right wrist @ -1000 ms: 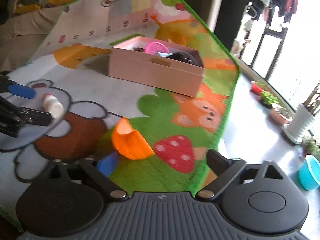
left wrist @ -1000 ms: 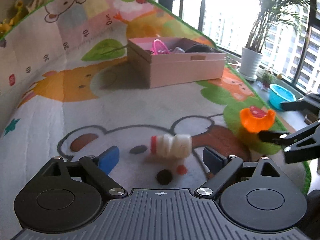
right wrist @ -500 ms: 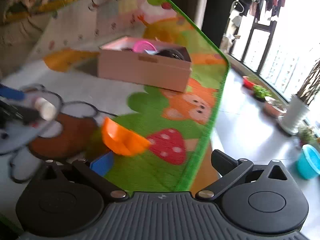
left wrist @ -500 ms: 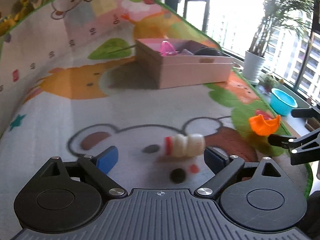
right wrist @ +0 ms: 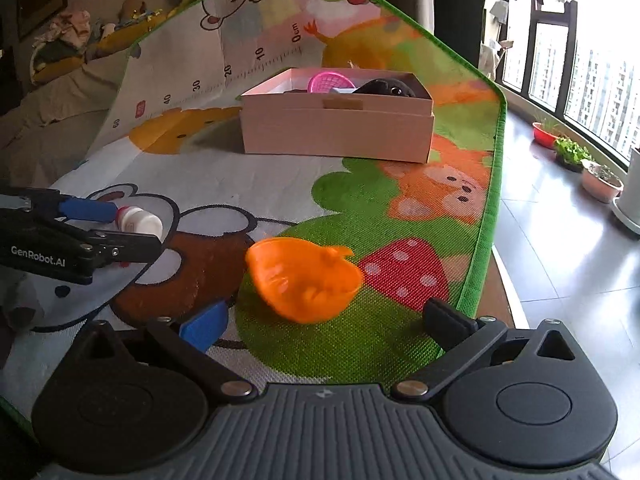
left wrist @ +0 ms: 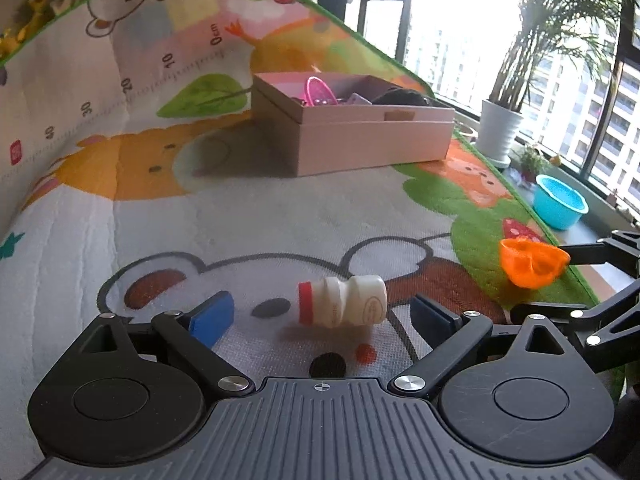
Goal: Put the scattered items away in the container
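On a cartoon play mat (left wrist: 280, 216), the left gripper (left wrist: 324, 314) stands with fingers spread wide around a small white bottle (left wrist: 342, 306) lying on its side, red cap to the left. To the right, the right gripper (right wrist: 322, 326), fingers likewise apart, frames an orange toy bowl (right wrist: 304, 280) tipped on the mat's green patch. The pink box (left wrist: 360, 136), already holding a few items, sits far beyond. A clean pick likely means squaring each gripper on its item, then closing across the bottle's waist and the bowl's rim.
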{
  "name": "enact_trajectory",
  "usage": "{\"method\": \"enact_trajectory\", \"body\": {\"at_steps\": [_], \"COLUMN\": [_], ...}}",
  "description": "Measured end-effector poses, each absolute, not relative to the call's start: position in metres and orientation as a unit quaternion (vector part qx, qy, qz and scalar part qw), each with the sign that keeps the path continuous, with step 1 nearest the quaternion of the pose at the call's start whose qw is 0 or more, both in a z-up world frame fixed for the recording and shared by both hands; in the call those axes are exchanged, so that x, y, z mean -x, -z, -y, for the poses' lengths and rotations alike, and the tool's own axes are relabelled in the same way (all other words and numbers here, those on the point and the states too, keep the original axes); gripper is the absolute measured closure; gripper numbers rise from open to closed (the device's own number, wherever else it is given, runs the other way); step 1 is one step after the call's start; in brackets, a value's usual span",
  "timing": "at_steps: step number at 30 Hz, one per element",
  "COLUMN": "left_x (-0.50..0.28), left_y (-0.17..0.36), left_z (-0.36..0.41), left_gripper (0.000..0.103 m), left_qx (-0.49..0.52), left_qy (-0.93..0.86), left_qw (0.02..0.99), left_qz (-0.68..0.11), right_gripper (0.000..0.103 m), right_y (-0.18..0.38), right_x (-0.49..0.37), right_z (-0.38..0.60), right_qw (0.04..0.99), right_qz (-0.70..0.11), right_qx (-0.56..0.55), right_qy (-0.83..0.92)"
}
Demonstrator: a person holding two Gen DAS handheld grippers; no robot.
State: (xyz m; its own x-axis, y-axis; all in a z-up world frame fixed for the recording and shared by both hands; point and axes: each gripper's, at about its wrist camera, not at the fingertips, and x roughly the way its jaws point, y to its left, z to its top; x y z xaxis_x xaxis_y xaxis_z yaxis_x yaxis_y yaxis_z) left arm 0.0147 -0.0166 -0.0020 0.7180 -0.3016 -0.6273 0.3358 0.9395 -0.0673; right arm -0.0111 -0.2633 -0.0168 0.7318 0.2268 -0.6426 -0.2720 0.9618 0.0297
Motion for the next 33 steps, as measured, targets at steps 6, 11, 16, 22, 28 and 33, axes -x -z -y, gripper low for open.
{"method": "enact_trajectory", "body": {"at_steps": [6,11,16,22,28,33], "left_x": [-0.012,-0.017,-0.014,-0.011,-0.005,0.0], "left_y": [-0.002,0.001,0.0,-0.001,-0.003,-0.008], "left_z": [0.018,0.03,0.03,0.03,0.03,0.028], "left_gripper": [0.006,0.036,0.048,0.053,0.053,0.053], "left_qx": [-0.015,-0.035,-0.038,-0.036,-0.035,-0.031], "left_qy": [0.175,0.18,0.182,0.19,0.195,0.194], "left_qw": [0.935,0.931,0.93,0.927,0.926,0.928], "left_qz": [-0.309,-0.316,-0.316,-0.32,-0.321,-0.316], "right_gripper": [0.0,0.0,0.0,0.003,0.024,0.049], "right_y": [0.018,0.018,0.008,0.003,0.006,0.002], "right_x": [0.013,0.014,0.011,0.002,-0.011,-0.007], "right_z": [0.264,0.263,0.265,0.258,0.25,0.251], "right_qw": [0.931,0.932,0.931,0.928,0.922,0.922], "right_qz": [-0.336,-0.332,-0.335,-0.337,-0.353,-0.354], "right_qx": [0.034,0.04,0.025,0.027,0.027,0.031], "right_qy": [-0.135,-0.137,-0.145,-0.157,-0.159,-0.155]}}
